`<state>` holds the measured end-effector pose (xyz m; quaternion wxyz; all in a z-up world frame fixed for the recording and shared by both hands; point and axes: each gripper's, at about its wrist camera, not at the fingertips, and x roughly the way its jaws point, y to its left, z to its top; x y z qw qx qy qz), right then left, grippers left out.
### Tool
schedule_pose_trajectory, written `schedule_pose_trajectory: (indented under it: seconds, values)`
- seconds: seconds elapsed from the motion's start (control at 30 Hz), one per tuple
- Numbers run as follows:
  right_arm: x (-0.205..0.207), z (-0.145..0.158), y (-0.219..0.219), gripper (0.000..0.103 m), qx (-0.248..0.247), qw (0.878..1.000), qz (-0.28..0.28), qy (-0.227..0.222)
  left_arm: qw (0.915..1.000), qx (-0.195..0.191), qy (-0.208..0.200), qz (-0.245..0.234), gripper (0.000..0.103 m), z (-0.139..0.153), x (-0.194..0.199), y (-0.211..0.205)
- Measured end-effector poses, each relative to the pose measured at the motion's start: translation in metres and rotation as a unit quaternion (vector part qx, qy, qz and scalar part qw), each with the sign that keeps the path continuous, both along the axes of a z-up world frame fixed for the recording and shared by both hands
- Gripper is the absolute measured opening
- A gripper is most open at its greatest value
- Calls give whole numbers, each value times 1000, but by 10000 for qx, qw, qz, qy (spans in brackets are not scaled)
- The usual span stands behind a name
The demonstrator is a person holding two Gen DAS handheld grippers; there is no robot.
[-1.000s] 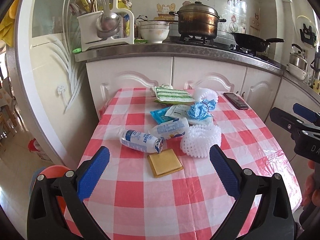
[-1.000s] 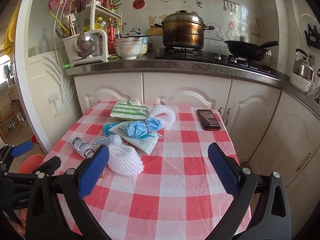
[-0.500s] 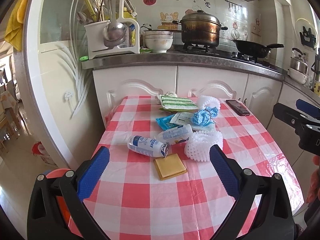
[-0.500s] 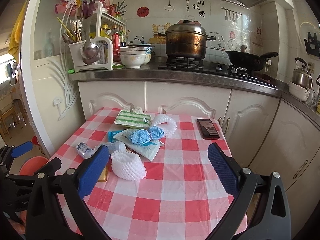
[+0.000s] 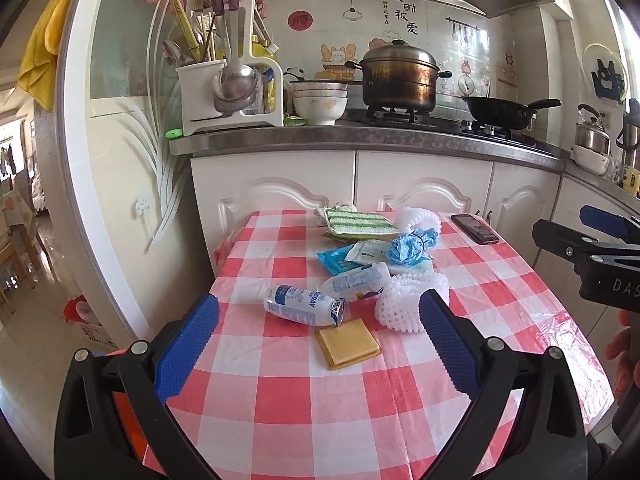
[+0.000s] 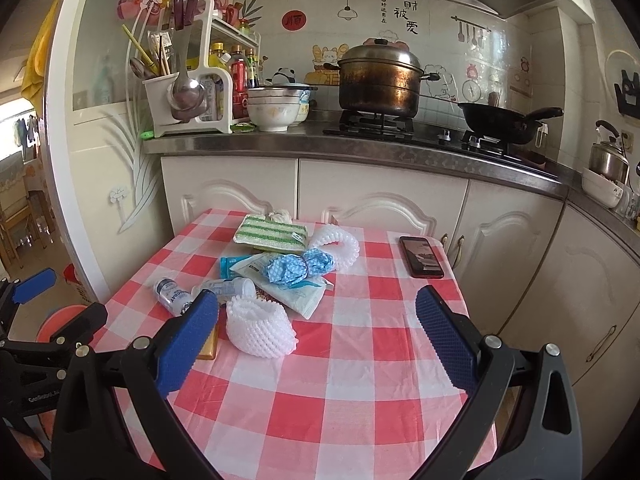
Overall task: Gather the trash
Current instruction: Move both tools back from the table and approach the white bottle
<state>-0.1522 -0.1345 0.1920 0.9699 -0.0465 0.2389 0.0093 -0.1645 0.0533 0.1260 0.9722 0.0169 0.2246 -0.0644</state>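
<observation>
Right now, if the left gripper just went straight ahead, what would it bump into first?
Probably the small milk bottle lying on its side, with the yellow square just below that line. The open left gripper points at both; depth is hard to judge.

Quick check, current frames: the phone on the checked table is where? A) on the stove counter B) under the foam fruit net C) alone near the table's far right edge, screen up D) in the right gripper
C: the phone lies flat, screen up, by the far right edge of the checked table, apart from the trash pile; the right gripper is open and empty.
</observation>
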Motion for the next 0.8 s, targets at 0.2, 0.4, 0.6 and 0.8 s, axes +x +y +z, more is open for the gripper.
schedule_pose_trajectory:
  seconds: [0.2,0.4,0.6,0.8]
  values:
    - [5,-6,-1,99,80,9999,72,61,9998,-127,120,10,98,-3,3,3]
    - [10,-12,-3,99,124,9998,148,75,9985,-378,377,105,98,-10,12,11]
    - [18,-24,-13,99,482,9981,345,136,9959,-526,701,246,98,-23,28,20]
    - [30,-44,-26,99,1045,9918,593,433,9904,-761,1104,334,98,-43,44,32]
